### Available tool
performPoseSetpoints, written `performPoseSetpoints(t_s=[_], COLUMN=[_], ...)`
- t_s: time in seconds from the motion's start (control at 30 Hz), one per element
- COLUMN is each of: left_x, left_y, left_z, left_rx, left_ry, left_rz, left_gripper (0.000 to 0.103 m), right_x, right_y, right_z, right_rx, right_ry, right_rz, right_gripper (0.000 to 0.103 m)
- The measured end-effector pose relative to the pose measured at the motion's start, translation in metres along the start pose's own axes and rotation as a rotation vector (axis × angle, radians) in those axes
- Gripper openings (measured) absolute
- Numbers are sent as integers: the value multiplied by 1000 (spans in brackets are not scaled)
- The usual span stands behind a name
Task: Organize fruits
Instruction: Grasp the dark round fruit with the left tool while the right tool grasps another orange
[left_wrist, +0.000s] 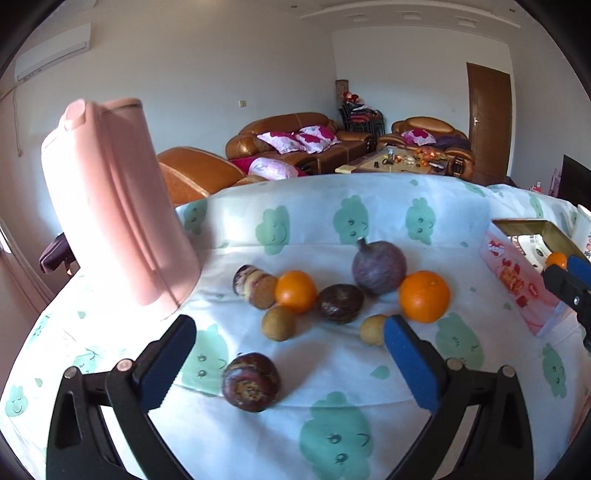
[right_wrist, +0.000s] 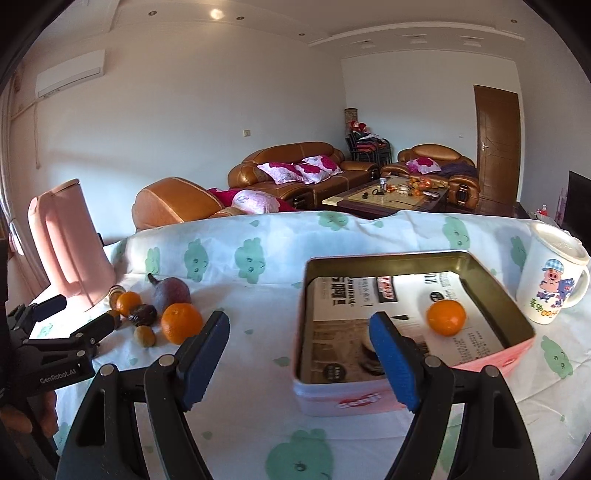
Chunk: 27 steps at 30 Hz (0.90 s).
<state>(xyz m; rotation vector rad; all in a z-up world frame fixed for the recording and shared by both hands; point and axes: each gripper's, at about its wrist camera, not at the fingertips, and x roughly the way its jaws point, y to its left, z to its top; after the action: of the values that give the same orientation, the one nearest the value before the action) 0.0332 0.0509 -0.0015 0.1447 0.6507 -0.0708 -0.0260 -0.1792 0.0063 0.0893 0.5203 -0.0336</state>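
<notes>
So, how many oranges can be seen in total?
3. One orange lies inside the tin box. Two lie on the tablecloth among the other fruit: the left orange and the right orange. None seems hidden.

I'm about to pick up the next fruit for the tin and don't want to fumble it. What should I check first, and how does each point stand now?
1. Left gripper empty, jaws open: ok.
2. Right gripper empty, jaws open: ok.
3. Tin open with room inside: ok; it holds one orange.
4. Fruit left to move: not ok; two oranges, and, and several dark or brownish fruits lie on the cloth.
5. Nearest dark fruit free of neighbours: ok; it lies apart from the cluster.
6. Pink kettle clear of the fruit: ok, though it stands close by on the left.
7. Mug clear of the tin: cannot tell.
</notes>
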Motion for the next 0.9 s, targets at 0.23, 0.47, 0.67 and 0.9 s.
performPoseSetpoints(t_s=[0.23,0.47,0.67,0.9], left_x=[27,43,35,27], left_y=[30,45,31,31], left_z=[-10,-17,-17,-16], left_rx=[-43,-133,-80,-67], left_ry=[166,265,243,216], left_rz=[-8,-42,-82,-69], left_gripper=[99,75,42,41], right_x=[34,97,122,114], right_y=[56,85,101,99], right_z=[2,8,5,5], right_rx=[-104,-103,-131,-126], right_ry=[112,295,376,369], right_rz=[55,107,105,94], right_gripper=[79,67,67,49])
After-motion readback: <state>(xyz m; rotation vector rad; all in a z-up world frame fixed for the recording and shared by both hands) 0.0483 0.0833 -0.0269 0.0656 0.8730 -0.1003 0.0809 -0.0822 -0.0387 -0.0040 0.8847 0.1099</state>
